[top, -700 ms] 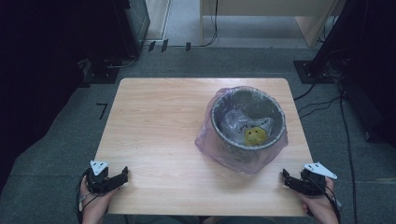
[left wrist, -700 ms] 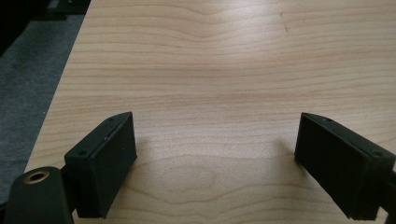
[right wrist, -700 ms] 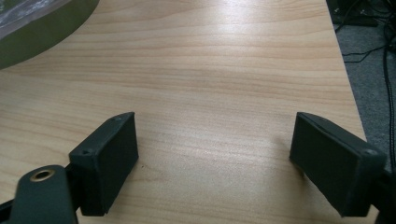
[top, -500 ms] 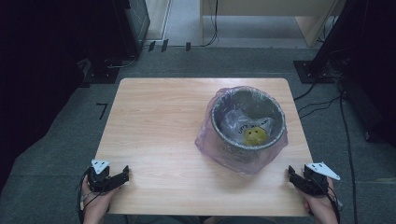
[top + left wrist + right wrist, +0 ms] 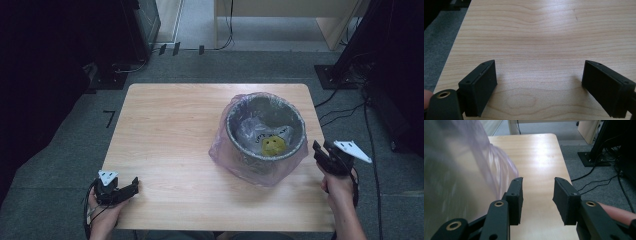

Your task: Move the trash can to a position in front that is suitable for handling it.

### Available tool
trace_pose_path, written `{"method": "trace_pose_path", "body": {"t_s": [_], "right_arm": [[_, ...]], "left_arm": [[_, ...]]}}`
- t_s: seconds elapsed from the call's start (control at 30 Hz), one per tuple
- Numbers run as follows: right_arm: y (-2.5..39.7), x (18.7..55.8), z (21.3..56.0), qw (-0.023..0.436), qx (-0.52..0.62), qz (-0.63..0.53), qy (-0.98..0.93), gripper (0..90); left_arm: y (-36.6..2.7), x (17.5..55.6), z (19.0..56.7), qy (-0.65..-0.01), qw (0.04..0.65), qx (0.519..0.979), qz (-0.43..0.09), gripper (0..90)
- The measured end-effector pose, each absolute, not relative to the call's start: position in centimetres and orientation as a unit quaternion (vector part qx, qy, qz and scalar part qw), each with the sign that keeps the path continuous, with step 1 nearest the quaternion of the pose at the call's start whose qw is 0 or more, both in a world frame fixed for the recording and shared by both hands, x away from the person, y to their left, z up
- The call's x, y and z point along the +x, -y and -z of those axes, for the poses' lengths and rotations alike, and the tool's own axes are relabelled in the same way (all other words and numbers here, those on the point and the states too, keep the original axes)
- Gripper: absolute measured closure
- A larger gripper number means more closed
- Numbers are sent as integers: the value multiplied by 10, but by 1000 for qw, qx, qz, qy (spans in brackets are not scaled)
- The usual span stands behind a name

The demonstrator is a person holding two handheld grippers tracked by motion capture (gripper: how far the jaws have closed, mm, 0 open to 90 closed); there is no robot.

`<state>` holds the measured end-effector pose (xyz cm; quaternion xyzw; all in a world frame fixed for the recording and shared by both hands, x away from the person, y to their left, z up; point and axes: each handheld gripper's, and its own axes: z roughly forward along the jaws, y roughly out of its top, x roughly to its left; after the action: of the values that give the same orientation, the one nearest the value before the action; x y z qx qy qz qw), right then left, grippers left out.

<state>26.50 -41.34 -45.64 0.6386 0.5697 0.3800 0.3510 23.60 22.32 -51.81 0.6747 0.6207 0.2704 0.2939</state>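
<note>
My right gripper [image 5: 320,151] hangs at the right edge of the table [image 5: 170,130], just beside the bin [image 5: 265,131], with its jaws parted and nothing between them. In the right gripper view the same gripper [image 5: 537,195] looks along the table edge, and the pale purple bag [image 5: 474,170] that lines the bin billows in close on one side, near one jaw but not yet between the two. My left gripper [image 5: 134,184] rests low at the near left corner of the table, well apart from the bin; in the left gripper view it [image 5: 539,82] stands spread wide over bare wood.

The bin sits on the right half of the table, a grey round tub with the bag [image 5: 250,170] folded over its rim and hanging loosely down the outside. A small yellow thing [image 5: 273,145] lies at the bottom, inside the liner.

I judge the bag to be thin, soft and slippery film: light, easy to crumple, easy to tear if I drag it against the rim. The tub looks stiff and heavier, so it should stay put while the film slides. The best hold, I think, is the slack fold at the rim nearest my right gripper, pinched flat between the pads, gathering enough layers that it does not slip out.
</note>
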Motion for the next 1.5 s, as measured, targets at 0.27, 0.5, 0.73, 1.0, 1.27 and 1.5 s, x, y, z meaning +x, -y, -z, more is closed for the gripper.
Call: {"method": "trace_pose_path", "body": {"t_s": [0.27, 0.5, 0.73, 1.0, 1.27, 1.5], "right_arm": [[383, 311, 434, 320, 598, -428, -597, 625], [372, 303, 436, 268, 559, -512, -595, 696], [354, 293, 433, 262, 529, -516, -621, 695], [324, 273, 435, 240, 460, -543, -660, 532], [337, 292, 432, 256, 533, -515, -620, 664], [324, 304, 429, 256, 545, -508, -616, 722]], "left_arm": [[-223, 236, 518, -620, 295, 675, -270, 122], [-224, 236, 518, -621, 297, 674, -270, 127], [-223, 236, 518, -622, 295, 673, -271, 128], [-224, 237, 513, -638, 321, 650, -259, 220], [-201, 250, 494, -637, 342, 638, -266, 288], [-159, 264, 474, -588, 384, 663, -258, 546]]}}
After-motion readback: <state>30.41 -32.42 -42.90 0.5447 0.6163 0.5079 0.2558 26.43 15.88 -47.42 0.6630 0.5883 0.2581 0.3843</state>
